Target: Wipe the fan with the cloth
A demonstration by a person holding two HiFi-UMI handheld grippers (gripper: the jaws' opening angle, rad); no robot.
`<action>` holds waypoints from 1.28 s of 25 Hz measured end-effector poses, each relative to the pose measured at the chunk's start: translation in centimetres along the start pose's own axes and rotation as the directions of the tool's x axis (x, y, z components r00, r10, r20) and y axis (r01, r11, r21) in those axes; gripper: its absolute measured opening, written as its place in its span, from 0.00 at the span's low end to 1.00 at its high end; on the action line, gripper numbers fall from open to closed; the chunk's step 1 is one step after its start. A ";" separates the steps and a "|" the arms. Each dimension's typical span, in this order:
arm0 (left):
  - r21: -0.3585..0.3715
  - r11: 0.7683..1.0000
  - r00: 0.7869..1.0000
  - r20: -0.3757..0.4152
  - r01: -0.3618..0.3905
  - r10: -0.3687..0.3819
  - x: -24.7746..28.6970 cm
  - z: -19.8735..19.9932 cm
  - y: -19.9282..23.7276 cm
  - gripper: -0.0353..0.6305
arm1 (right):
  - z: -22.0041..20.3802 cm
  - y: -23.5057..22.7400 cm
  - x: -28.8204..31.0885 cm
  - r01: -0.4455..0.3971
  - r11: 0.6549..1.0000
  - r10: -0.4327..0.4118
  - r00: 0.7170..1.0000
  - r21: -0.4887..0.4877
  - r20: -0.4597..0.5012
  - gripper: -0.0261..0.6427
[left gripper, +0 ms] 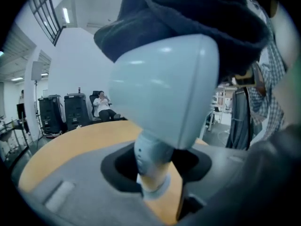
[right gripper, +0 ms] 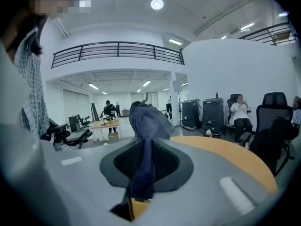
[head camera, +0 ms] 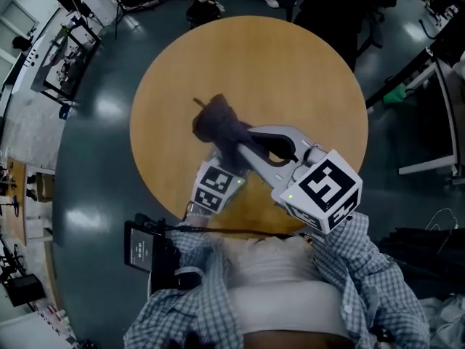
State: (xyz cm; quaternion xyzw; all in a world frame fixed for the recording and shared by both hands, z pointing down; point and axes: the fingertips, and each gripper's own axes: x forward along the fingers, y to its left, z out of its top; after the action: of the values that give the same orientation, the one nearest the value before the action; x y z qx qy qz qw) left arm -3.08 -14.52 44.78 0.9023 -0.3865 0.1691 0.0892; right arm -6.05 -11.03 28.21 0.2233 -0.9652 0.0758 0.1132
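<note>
The pale blue plastic fan (left gripper: 164, 88) hangs above the round wooden counter (head camera: 290, 71), its stem clamped in my left tongs (left gripper: 153, 166). My right tongs (right gripper: 142, 161) pinch the dark blue cloth (right gripper: 146, 121), which is draped over the fan's top. I judge the wipe is starting, and next I should drag the cloth across the fan.

Smooth plastic fan (left gripper: 164, 93) — soft fabric cloth (right gripper: 146, 121) — matt wood table (head camera: 290, 71).

Even light from a ceiling lamp (right gripper: 157, 4); soft glare on the floor (head camera: 109, 107). Both gripper views bend and darken at the edges; the near fan (left gripper: 164, 88) looks soft, perhaps out of focus.
</note>
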 end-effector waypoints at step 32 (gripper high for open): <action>-0.133 0.990 0.987 0.155 0.054 -0.033 -1.7 3.9 -0.2 0.32 | -13.1 -7.7 -0.6 0.189 0.947 -0.139 0.970 0.260 -0.198 0.12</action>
State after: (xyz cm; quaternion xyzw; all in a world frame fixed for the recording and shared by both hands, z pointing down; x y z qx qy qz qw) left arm -3.05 -14.41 40.51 0.9126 -0.3829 0.0709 0.1246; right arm 0.34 -15.03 41.37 0.3089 -0.9091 0.2200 0.1722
